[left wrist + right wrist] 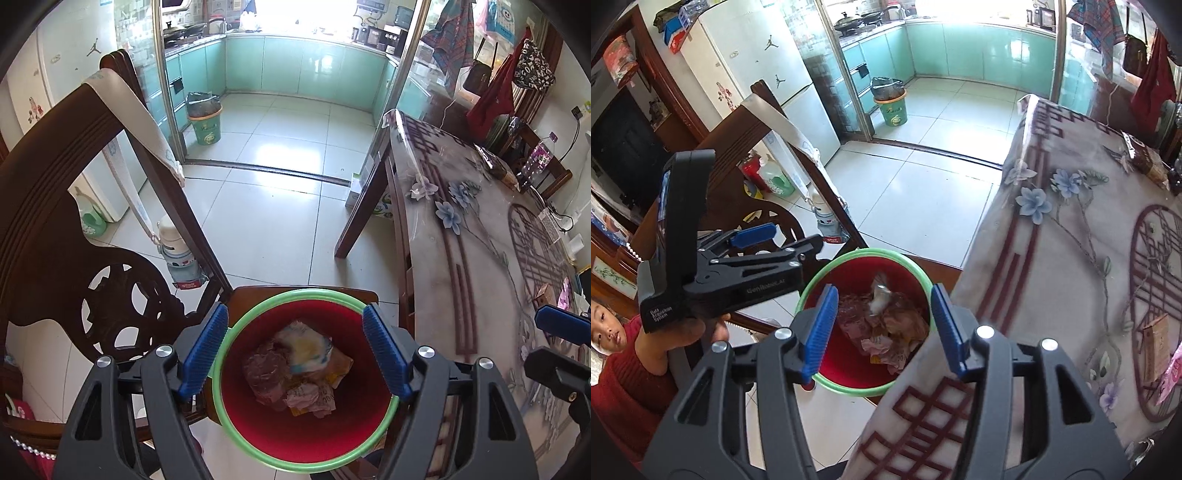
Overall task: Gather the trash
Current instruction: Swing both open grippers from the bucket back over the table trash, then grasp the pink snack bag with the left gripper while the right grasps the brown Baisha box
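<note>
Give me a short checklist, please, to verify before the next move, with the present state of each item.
1. Left gripper fingers open and holding nothing: ok.
2. Right gripper fingers open and holding nothing: ok.
3. Red bin upright on the chair seat, opening not covered: ok.
4. Crumpled trash lies inside the bin, with room above it: ok.
5. More trash left on the table: a small brown box and a pink wrapper lie near its right edge; whether they are trash: cannot tell.
6. Path clear of people: a child sits close by the left gripper: not ok.
</note>
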Tool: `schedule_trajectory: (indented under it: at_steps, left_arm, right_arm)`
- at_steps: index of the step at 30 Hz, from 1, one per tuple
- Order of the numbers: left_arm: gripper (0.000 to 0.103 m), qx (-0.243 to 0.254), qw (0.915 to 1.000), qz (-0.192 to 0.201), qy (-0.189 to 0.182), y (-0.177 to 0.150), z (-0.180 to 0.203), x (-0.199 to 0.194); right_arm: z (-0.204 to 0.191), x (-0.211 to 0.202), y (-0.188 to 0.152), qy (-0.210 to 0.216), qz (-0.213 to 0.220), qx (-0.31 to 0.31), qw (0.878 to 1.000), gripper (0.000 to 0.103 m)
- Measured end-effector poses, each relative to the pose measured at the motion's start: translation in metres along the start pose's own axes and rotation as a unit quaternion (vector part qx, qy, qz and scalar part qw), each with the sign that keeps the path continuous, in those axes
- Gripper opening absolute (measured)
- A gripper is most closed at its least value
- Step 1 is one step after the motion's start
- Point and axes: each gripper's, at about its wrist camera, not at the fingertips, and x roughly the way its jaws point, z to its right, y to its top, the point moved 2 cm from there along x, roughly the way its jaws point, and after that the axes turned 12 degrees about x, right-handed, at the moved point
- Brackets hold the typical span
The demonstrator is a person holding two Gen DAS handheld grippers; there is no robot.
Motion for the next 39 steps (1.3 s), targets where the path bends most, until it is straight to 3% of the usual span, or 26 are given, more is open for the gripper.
schedule_trajectory:
  at_steps: [7,11,16,19,22,26,28,31,35,39]
  left_arm:
    - [0.072,0.009,0.9993,-0.001,-0.037,0.000,0.032,-0.007]
    - [0.072,0.041,0.9965,0.004,-0.073,0.007,0.078,-0.011]
    - [0.072,0.095,0.9877,0.014,-0.123,0.020,0.158,-0.021]
    - [0.072,0.122,0.9815,0.020,-0.146,0.024,0.207,-0.029]
    - [0.072,0.147,0.9754,0.017,-0.163,0.024,0.259,-0.029]
    - [0.072,0.175,0.9673,0.007,-0.184,0.027,0.329,-0.028]
    - [0.072,0.189,0.9618,0.004,-0.198,0.028,0.365,-0.028]
    - [0.072,0.206,0.9574,-0.004,-0.202,0.029,0.409,-0.025]
    - [0.072,0.222,0.9529,-0.016,-0.206,0.033,0.462,-0.017]
    - [0.072,0.244,0.9443,-0.029,-0.219,0.041,0.513,0.002]
  right_arm:
    - [0.046,-0.027,-0.017,-0.037,0.006,0.038,0.999,0.051]
    - [0.086,-0.050,-0.030,-0.079,0.017,0.062,0.995,0.052]
    - [0.166,-0.091,-0.056,-0.154,0.022,0.108,0.982,0.053]
    - [0.233,-0.119,-0.080,-0.204,0.023,0.161,0.965,0.053]
    - [0.308,-0.148,-0.114,-0.254,0.029,0.241,0.936,0.059]
    - [0.384,-0.161,-0.163,-0.253,0.008,0.344,0.904,0.059]
    - [0.412,-0.155,-0.182,-0.224,-0.009,0.387,0.895,0.059]
    - [0.432,-0.147,-0.191,-0.182,-0.016,0.403,0.897,0.059]
    - [0.444,-0.132,-0.181,-0.193,-0.034,0.348,0.917,0.053]
    - [0.462,-0.135,-0.168,-0.204,-0.028,0.310,0.928,0.053]
